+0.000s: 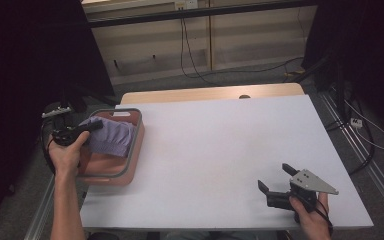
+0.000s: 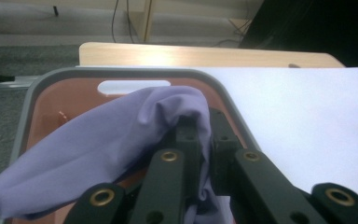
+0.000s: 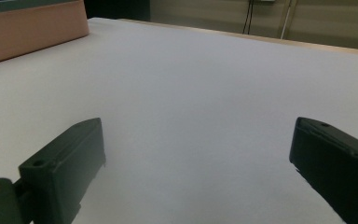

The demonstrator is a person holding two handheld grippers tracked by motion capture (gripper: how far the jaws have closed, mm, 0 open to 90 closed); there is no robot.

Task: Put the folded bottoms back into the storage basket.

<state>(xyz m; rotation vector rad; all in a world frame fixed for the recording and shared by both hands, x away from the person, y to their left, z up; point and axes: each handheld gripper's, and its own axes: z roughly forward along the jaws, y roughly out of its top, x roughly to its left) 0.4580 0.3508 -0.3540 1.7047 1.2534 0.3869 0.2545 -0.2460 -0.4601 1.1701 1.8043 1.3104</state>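
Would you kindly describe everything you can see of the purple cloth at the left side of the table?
The purple cloth is a soft, thin-looking lavender fabric, plain and unpatterned, crumpled into loose folds. It sits partly inside the pink basin with a grey rim, one rounded end hanging over the basin's left edge. The left tool is shut on it: the black jaws pinch a raised fold near the middle, so the cloth drapes down either side.

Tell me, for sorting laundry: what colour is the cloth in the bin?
Plain lavender cloth, clearest in the left gripper view.

lavender cloth [image 1: 109,136], salmon bin [image 1: 111,177], white table [image 1: 220,145]
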